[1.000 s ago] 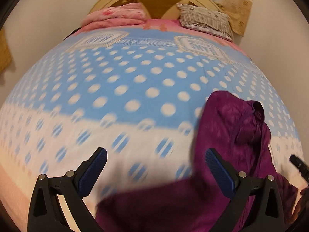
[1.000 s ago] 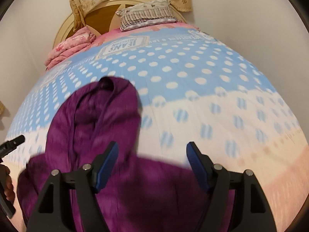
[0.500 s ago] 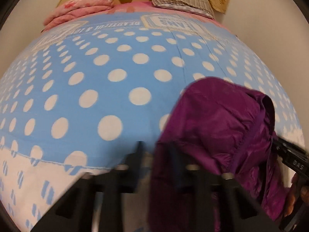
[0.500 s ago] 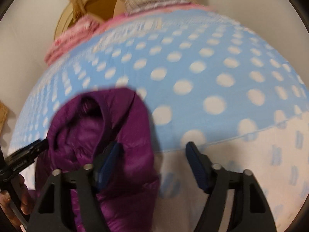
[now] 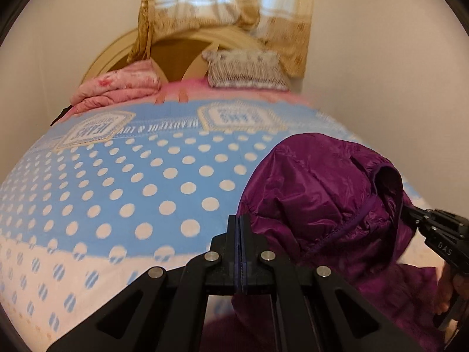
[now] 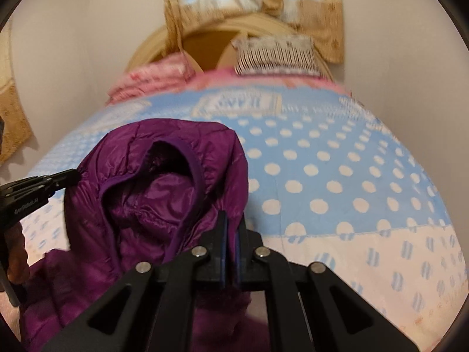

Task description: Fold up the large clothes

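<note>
Your left wrist camera sits just behind its own black two-finger left gripper [image 5: 240, 228], close above the blue bedspread with white polka dots [image 5: 132, 193], and faces along the bed, tilted down, toward the rounded cream headboard [image 5: 117, 50]. Your right wrist camera looks the same way from behind the right gripper [image 6: 230, 228], just as near. Both views share the crumpled purple quilted hooded jacket [image 5: 316, 196], at right in the left view and at left in the right view; each also catches the other gripper at its edge.

Glossy, crinkled purple jacket [image 5: 316, 193] lies on matt cotton bedspread [image 5: 117, 182].
</note>
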A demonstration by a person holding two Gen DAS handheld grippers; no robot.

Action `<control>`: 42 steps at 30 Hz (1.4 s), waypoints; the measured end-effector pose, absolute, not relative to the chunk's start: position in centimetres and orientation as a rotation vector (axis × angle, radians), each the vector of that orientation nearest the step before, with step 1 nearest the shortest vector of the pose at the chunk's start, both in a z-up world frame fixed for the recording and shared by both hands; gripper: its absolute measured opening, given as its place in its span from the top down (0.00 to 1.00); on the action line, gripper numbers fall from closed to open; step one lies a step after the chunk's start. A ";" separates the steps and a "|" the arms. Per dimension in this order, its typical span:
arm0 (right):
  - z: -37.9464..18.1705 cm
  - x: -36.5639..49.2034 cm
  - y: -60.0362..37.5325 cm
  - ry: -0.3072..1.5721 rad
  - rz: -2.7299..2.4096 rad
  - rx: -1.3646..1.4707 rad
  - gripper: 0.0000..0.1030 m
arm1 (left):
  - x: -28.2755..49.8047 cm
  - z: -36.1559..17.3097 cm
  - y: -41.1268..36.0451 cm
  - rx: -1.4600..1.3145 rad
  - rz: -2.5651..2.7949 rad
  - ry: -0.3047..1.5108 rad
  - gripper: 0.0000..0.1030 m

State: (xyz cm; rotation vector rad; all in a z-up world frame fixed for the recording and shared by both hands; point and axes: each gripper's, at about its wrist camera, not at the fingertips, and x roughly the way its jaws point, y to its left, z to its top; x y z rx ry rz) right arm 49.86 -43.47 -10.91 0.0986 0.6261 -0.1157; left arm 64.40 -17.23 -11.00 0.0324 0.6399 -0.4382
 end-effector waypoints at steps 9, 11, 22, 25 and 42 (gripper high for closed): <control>-11.0 38.7 -40.3 0.567 -0.052 0.161 0.89 | 50.3 -12.7 -11.6 0.093 -0.502 0.554 0.99; -12.9 37.5 -40.6 0.630 -0.088 0.166 0.83 | 48.9 -14.5 -11.3 0.137 -0.468 0.608 0.98; -11.9 34.8 -41.0 0.701 -0.132 0.292 0.38 | 47.9 -14.3 -8.8 -0.030 -0.296 0.624 0.12; -11.9 35.4 -39.6 0.732 -0.090 0.325 0.28 | 48.7 -13.2 -11.4 -0.027 -0.345 0.638 0.11; -18.0 36.7 -35.9 1.018 -0.086 0.132 0.86 | 44.9 -17.3 -15.5 0.189 -0.327 0.738 0.11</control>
